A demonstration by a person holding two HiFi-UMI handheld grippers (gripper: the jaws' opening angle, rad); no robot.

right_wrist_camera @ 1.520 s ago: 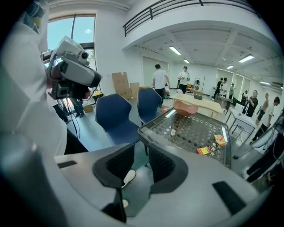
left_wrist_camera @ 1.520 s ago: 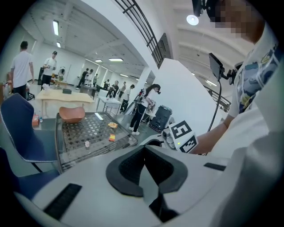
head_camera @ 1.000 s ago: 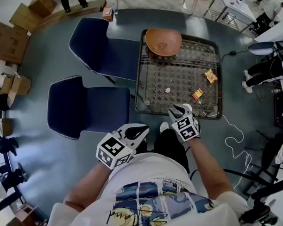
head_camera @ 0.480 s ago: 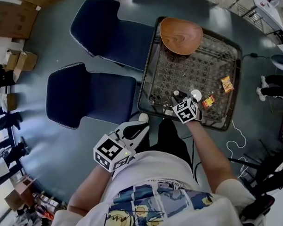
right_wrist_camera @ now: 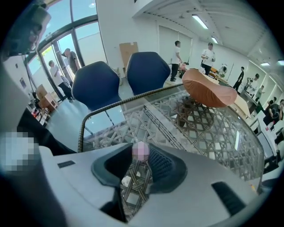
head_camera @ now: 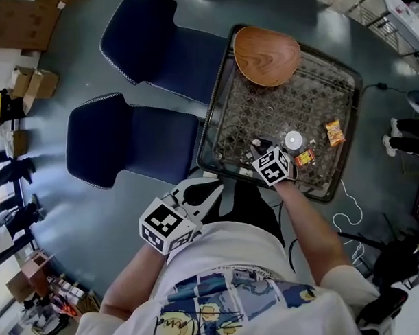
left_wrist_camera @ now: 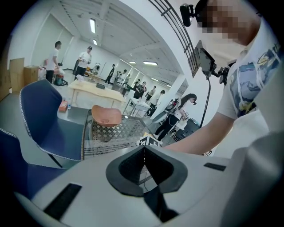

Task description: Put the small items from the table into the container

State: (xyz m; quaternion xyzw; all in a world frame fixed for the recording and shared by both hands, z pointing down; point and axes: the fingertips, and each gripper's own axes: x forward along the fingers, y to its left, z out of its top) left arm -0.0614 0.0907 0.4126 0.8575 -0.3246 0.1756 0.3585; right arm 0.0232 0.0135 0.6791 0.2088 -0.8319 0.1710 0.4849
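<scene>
Since a second ago the right gripper [head_camera: 258, 146] has left the near rim and come down farther in over the table [head_camera: 296, 91], so its tips now sit low on the glass. Its jaws are closing on a small pink piece [right_wrist_camera: 141, 150], which fills the gap at the very tips and touches both ribbed dark pads. The left gripper [head_camera: 212, 191] has barely changed its place by the person's lap, off the table, with its smooth dark pads pressed together on nothing. The tabletop is clear glass over a woven lattice of pale strips, framed by a thin metal rim with rounded corners. At the far end, well apart from the pink piece, rests the wooden bowl [head_camera: 266, 55], shallow, smooth and grained, more a rounded triangle than a circle. Just beside the right gripper lies a crinkled red-and-yellow packet [head_camera: 305, 158], and farther toward the right rim an orange packet [head_camera: 334, 132]. A round white spot [head_camera: 293, 140] shows between them (an item or a glint on the glass, I cannot tell). Two blue chairs [head_camera: 130, 145] with moulded shells and pale piping stand to the left of the table on the grey floor.
</scene>
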